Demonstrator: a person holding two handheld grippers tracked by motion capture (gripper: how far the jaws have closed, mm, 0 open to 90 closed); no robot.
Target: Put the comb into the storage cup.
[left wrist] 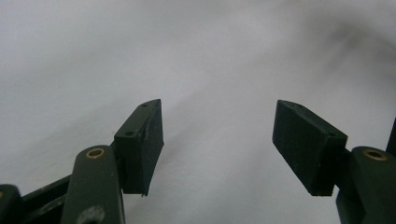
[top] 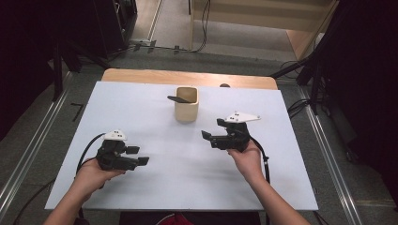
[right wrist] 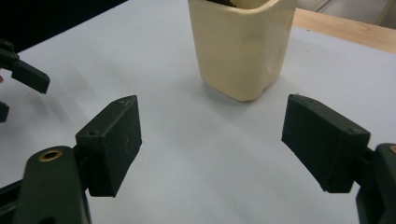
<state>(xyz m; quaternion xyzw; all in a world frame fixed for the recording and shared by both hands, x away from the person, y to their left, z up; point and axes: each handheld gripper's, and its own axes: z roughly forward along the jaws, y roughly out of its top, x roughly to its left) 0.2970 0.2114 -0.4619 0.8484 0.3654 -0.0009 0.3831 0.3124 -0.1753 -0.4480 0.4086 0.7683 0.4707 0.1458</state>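
Currently: your left gripper and right gripper, jaws apart, empty. Cream cup stands mid-table, upright, dark utensil already inside. Judged: placement done; nothing visibly left but withdrawal.

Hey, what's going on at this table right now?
A person sits at a white table holding a pair of tongs in each hand. The left tongs and the right tongs are both open and hold nothing. A cream cup with a dark utensil sticking out of it stands beyond them. The right tongs point toward the cup and are nearer to it, but don't touch it.
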